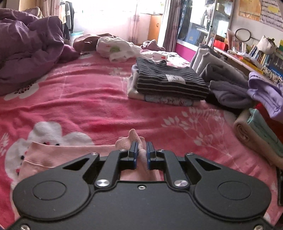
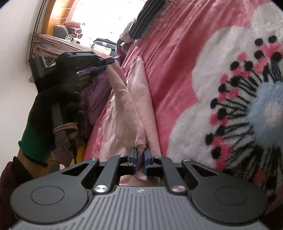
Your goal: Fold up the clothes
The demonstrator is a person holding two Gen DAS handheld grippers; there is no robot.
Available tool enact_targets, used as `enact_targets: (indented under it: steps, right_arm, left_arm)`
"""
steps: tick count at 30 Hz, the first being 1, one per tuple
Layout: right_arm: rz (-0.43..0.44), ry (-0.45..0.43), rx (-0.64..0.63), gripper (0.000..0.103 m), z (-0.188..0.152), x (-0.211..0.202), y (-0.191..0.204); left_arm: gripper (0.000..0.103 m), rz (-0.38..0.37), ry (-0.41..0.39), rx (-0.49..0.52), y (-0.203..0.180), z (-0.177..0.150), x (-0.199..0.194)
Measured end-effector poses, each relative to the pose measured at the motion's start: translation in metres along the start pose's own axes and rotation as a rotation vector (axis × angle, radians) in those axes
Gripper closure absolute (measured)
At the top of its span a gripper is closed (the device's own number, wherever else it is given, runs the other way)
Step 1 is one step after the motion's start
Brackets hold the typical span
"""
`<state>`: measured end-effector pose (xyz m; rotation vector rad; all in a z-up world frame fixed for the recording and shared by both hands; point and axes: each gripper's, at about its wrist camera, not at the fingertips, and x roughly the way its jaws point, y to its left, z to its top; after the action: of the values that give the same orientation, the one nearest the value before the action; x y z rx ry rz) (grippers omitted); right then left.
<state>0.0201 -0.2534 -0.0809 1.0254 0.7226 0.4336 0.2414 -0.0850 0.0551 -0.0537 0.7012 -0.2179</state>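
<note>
- The pink blanket (image 1: 92,99) fills both views. Folded piles (image 1: 168,83) sit in the upper right of the left view.
- The pink top (image 2: 134,99) hangs down the middle of the right view, held between both claws.
- The left claw (image 1: 141,150) pinches its cuff. The right claw (image 2: 139,158) pinches a fold.
- A hard tug could pull the cloth free, or bunch it crooked.
- The claw bodies hide the top's near part.

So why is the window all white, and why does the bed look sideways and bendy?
Left wrist view: daylight overexposes the window, washing it white; the far shelves curve from the fisheye lens. Right wrist view: the camera is rolled, so the pink blanket runs sideways, and its flower print looks soft and blurry.
</note>
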Motion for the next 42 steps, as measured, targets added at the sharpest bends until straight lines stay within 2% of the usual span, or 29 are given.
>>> enact_targets:
  steps: [8, 10, 11, 12, 14, 15, 17, 20, 23, 26, 29, 30, 31, 34, 37, 40, 42]
  right_arm:
    - [0.050, 0.002, 0.104, 0.092, 0.004, 0.000, -0.007]
    - [0.043, 0.005, 0.118, 0.095, 0.003, 0.003, -0.009]
    - [0.026, 0.006, 0.106, 0.096, 0.003, 0.005, -0.008]
    - [0.008, 0.008, 0.093, 0.096, 0.002, 0.007, -0.007]
    - [-0.006, 0.001, 0.066, 0.093, 0.001, 0.006, 0.001]
    - [-0.013, -0.005, 0.049, 0.089, 0.000, 0.003, 0.005]
    - [-0.046, -0.037, -0.003, 0.084, -0.002, -0.012, 0.017]
    - [-0.098, -0.118, -0.087, 0.081, -0.002, -0.038, 0.030]
    - [-0.110, -0.194, -0.342, 0.081, -0.001, -0.040, 0.059]
    - [-0.069, -0.196, -0.625, 0.081, -0.009, -0.021, 0.087]
    - [-0.093, -0.141, -0.741, 0.081, -0.008, 0.016, 0.093]
    - [-0.117, -0.117, -0.727, 0.081, -0.005, 0.022, 0.085]
    - [-0.141, -0.094, -0.711, 0.081, -0.002, 0.029, 0.077]
    - [-0.174, -0.024, -0.626, 0.081, -0.001, 0.041, 0.057]
    - [-0.167, -0.017, -0.601, 0.081, 0.000, 0.035, 0.049]
    - [-0.158, -0.020, -0.541, 0.083, 0.002, 0.034, 0.041]
    - [-0.158, -0.024, -0.533, 0.082, 0.002, 0.034, 0.041]
  left_arm:
    - [0.095, 0.030, 0.032, 0.011, -0.015, -0.002, 0.022]
    - [0.094, 0.018, 0.053, 0.027, -0.018, -0.004, 0.033]
    - [0.080, 0.017, 0.067, 0.042, -0.019, -0.006, 0.038]
    - [0.074, 0.027, 0.067, 0.058, -0.020, -0.007, 0.037]
    - [0.066, 0.030, 0.024, 0.072, -0.019, -0.008, 0.025]
    - [0.063, 0.002, -0.005, 0.064, -0.015, -0.008, 0.015]
    - [0.061, -0.017, -0.050, 0.043, -0.003, -0.010, -0.005]
    - [0.061, -0.008, -0.060, 0.016, 0.020, -0.016, -0.020]
    - [0.061, -0.006, -0.020, -0.023, 0.041, -0.026, -0.015]
    - [0.061, -0.049, 0.022, -0.096, 0.052, -0.033, -0.003]
    - [0.065, -0.072, 0.042, -0.143, 0.056, -0.036, 0.010]
    - [0.073, -0.089, 0.049, -0.154, 0.057, -0.036, 0.014]
    - [0.098, -0.093, 0.053, -0.156, 0.058, -0.036, 0.017]
    - [0.099, -0.076, 0.020, -0.168, 0.062, -0.036, 0.016]
    - [0.099, -0.076, 0.010, -0.179, 0.067, -0.036, 0.016]
    - [0.094, -0.044, 0.010, -0.156, 0.066, -0.036, 0.017]
    - [0.092, -0.022, -0.040, -0.110, 0.058, -0.034, 0.007]
